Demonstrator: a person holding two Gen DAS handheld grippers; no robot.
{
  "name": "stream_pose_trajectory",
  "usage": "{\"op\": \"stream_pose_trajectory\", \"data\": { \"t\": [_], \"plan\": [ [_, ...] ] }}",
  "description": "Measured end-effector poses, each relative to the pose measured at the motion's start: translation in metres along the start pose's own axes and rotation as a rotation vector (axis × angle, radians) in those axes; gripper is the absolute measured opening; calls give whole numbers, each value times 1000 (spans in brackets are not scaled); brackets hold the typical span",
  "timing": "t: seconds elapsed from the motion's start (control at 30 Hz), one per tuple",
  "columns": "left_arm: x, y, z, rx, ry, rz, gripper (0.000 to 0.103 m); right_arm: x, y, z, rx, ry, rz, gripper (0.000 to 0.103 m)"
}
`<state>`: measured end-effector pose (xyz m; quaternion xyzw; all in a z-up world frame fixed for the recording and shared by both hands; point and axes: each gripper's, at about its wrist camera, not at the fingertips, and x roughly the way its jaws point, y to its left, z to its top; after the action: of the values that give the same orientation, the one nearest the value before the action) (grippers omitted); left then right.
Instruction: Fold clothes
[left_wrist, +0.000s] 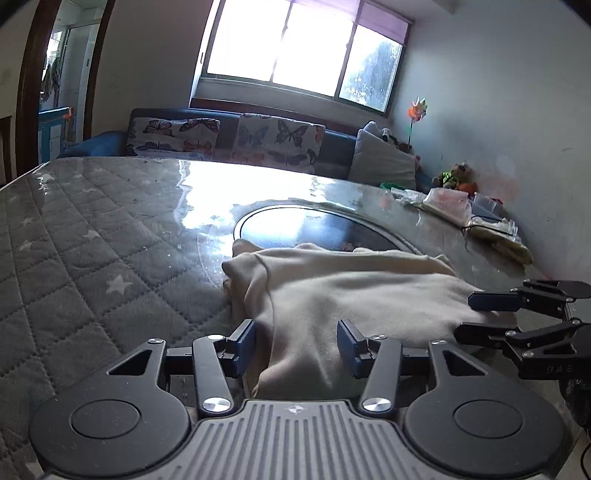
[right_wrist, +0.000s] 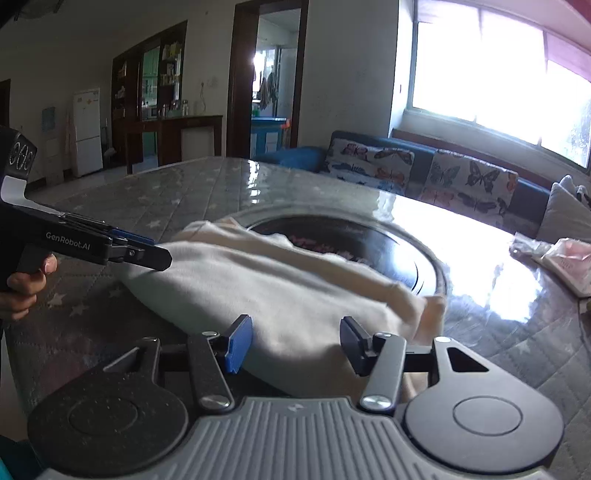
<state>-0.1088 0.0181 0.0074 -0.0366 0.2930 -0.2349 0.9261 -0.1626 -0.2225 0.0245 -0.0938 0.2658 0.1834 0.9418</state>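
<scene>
A cream garment (left_wrist: 351, 291) lies folded in a thick bundle on the grey star-quilted table (left_wrist: 92, 236), partly over a dark round glass disc (left_wrist: 306, 225). My left gripper (left_wrist: 297, 347) stands open at the near edge of the bundle, its blue pads either side of a cloth fold without pressing it. My right gripper (right_wrist: 295, 345) is open the same way over the garment (right_wrist: 280, 291), near its right end. Each gripper shows in the other's view: the right gripper (left_wrist: 484, 316) at the cloth's right edge, the left gripper (right_wrist: 155, 251) at its left end, held by a hand (right_wrist: 22, 291).
Plastic bags and packets (left_wrist: 450, 203) lie at the table's far right corner. A blue sofa with butterfly cushions (left_wrist: 229, 136) runs behind the table under a bright window. The table's glossy cover (right_wrist: 480, 266) glares strongly. Grey quilted surface spreads to the left.
</scene>
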Motion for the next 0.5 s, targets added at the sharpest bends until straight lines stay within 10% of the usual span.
{"op": "stream_pose_trajectory", "data": {
  "t": [0.5],
  "plan": [
    [-8,-3,0,-20,31,19,61,16,37,11,-51,10,45,55]
  ]
}}
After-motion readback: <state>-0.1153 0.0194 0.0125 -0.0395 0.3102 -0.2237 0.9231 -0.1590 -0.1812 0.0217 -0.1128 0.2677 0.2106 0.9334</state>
